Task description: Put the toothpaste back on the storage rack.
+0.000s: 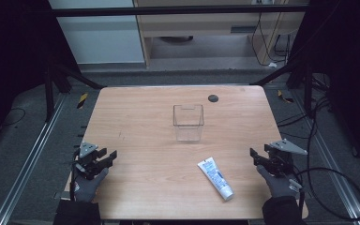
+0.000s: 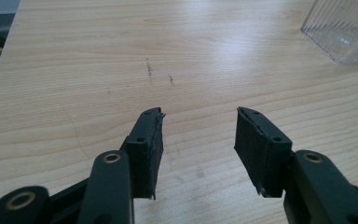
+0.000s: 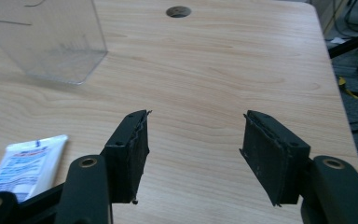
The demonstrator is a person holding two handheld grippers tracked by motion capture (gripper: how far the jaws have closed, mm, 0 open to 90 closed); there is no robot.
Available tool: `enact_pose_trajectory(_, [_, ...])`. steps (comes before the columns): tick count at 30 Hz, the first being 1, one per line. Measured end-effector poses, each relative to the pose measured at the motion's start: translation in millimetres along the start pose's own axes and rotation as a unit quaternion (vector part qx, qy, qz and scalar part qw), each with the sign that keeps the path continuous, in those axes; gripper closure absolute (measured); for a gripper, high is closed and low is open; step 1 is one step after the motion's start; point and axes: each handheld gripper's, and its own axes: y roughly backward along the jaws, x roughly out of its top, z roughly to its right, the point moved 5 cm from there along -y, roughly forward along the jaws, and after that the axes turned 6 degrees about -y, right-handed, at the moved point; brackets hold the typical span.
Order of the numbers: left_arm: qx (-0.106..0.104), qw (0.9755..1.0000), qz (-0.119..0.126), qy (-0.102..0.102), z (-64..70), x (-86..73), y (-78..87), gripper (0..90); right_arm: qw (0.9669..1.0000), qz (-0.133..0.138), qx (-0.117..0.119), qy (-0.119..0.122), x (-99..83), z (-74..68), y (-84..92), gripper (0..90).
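**Soft tube waiting, both grippers open**

From the high view: white tube [image 1: 215, 178] lying flat on the wooden table [image 1: 140, 122], near the front edge, cap end pointing to the person's side. Clear box [image 1: 188, 122] standing upright in the middle, well apart from the tube. Left gripper [image 1: 107, 158] resting at the left edge, jaws apart, nothing between them. Right gripper [image 1: 254, 155] at the right edge, jaws apart too, closer to the tube but not touching it.

From the left gripper view: jaws spread wide over bare wood, corner of the clear box [image 2: 345, 30] far up on the right.

From the right gripper view: jaws wide and empty, flat end of the tube [image 3: 28, 164] down at the left, clear box [image 3: 46, 39] farther off.

Probably light and squishy, a bit slippery. Best pinched gently across the middle, not too hard, or paste may squeeze out.
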Motion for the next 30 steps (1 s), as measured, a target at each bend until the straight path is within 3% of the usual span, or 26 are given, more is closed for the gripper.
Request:
enact_pose_trajectory(5, [0.001,1.0000,-0.004,0.002,-1.8,-0.8,-1.2,48.9,0.9989,-0.038,0.024,0.015,6.4,-20.8,1.0,40.2])
enact_pose_trajectory(10, [0.001,1.0000,-0.006,0.002,-2.3,-1.3,-1.8,47.8,0.9973,-0.055,0.041,0.026,9.2,-35.3,1.9,42.7])
enact_pose_trajectory(11, [0.002,1.0000,-0.008,0.001,-2.2,-1.6,-2.3,47.6,0.9961,-0.068,0.047,0.030,10.1,-44.1,1.5,42.9])
enact_pose_trajectory(15, [0.003,0.9999,-0.010,-0.001,-1.8,-1.7,-3.4,47.2,0.9939,-0.083,0.050,0.052,12.7,-57.2,0.0,43.6])
enact_pose_trajectory(30, [0.005,0.9999,-0.010,-0.002,-2.5,-1.2,-1.1,46.4,0.9850,-0.132,0.073,0.084,19.1,-94.1,-8.0,44.2])
